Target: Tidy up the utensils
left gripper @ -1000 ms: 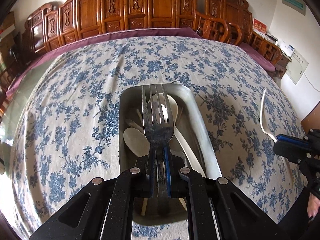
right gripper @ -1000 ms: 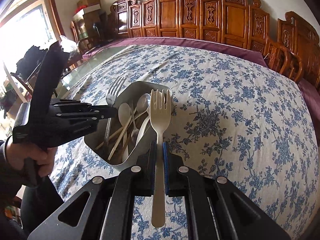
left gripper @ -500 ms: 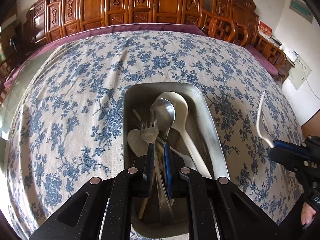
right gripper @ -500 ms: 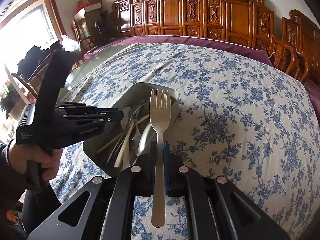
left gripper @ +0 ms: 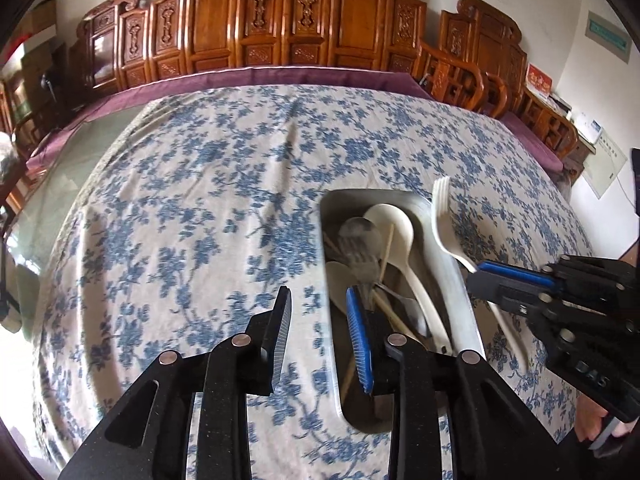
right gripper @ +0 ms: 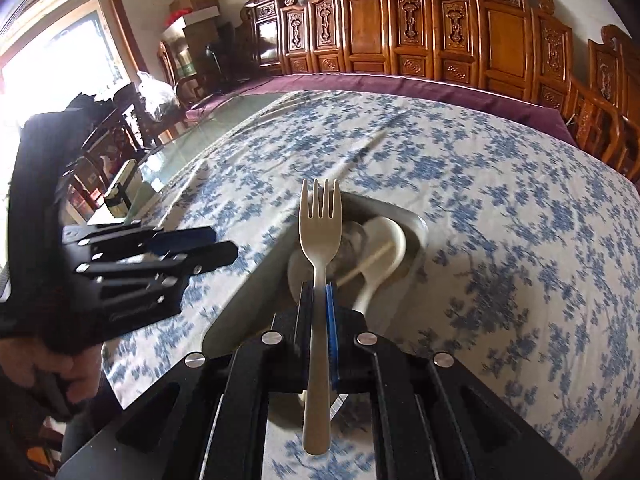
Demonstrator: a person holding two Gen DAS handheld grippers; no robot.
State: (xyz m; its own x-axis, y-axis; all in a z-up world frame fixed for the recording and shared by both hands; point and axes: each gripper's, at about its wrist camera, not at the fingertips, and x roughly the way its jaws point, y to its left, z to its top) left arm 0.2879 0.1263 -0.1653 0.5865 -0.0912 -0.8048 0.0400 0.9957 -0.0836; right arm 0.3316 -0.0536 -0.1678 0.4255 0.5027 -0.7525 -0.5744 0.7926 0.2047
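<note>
Left gripper: the left gripper (left gripper: 318, 334) hangs over the near left edge of the metal tray (left gripper: 460, 300); its jaws are opening, with only tablecloth and tray rim showing in the gap and nothing between the pads. In the right wrist view the same gripper (right gripper: 216, 246) sits off to the left of the tray, with the person's hand (right gripper: 52, 372) on its handle.
Right gripper: the right gripper (right gripper: 318, 300) is clamped tight on the handle of a cream plastic fork (right gripper: 320, 240), tines up and forward, the handle end sticking out behind the pads. From the left wrist view this gripper (left gripper: 478, 274) reaches in from the right, and the fork (left gripper: 444, 220) rises over the tray's right rim.
Tray: an oblong steel tray, lying on the tablecloth (left gripper: 180, 220), its long side running away from the cameras.
Tray contents: a large cream spoon (left gripper: 394, 228), a metal spoon (left gripper: 358, 234), a metal fork (left gripper: 366, 268) lying on the pile, a second cream spoon bowl (left gripper: 338, 280) by the left wall, and thin wooden chopsticks (left gripper: 386, 252); the pile is blurred, so the exact layering cannot be told.
Tablecloth: white with blue flowers, wrinkled, covering a big table over a purple underlay (left gripper: 260, 76).
Surroundings: carved wooden chairs (left gripper: 280, 20) line the far edge of the table.
</note>
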